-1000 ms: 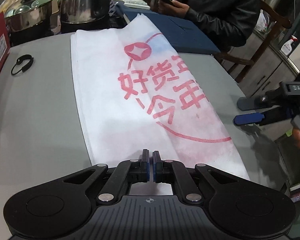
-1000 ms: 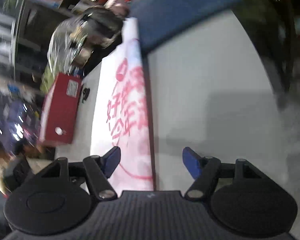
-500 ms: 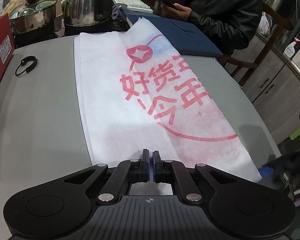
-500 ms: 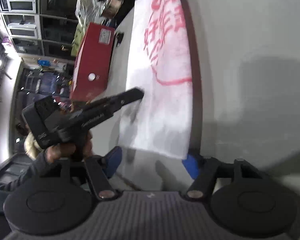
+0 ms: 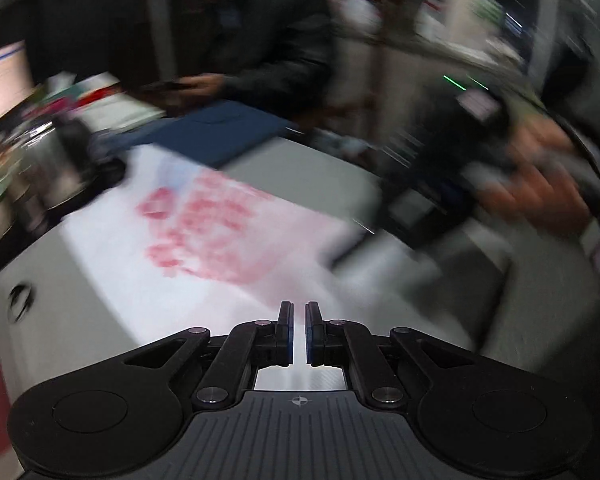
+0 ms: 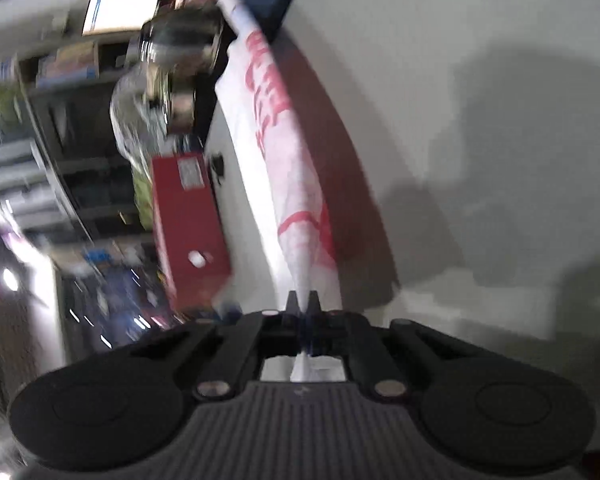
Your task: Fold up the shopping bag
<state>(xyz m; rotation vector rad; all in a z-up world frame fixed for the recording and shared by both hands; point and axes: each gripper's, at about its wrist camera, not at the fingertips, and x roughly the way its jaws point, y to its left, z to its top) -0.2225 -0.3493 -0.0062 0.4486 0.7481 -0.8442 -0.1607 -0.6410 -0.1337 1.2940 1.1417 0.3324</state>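
Note:
A white shopping bag (image 5: 204, 240) with red print lies along the grey table (image 5: 60, 312). My left gripper (image 5: 299, 312) is shut on the bag's near edge, with a thin gap between its fingers. My right gripper (image 6: 302, 300) is shut on the near corner of the bag (image 6: 288, 168) and holds it lifted, so the cloth rises in a ridge off the table (image 6: 460, 120). The left wrist view is blurred by motion. The hand with the right gripper shows there as a blur (image 5: 540, 184) at the right.
A red box (image 6: 188, 224) stands at the table's left edge. A metal kettle (image 5: 56, 168) and pots stand at the far end. A blue pad (image 5: 220, 132) lies beyond the bag. A seated person in a dark jacket (image 5: 260, 40) is behind. A small black ring (image 5: 20, 304) lies left.
My right gripper has closed on the bag's near corner and lifted it. The left wrist view has swung and is now blurred; the left gripper stays shut on the bag's edge.

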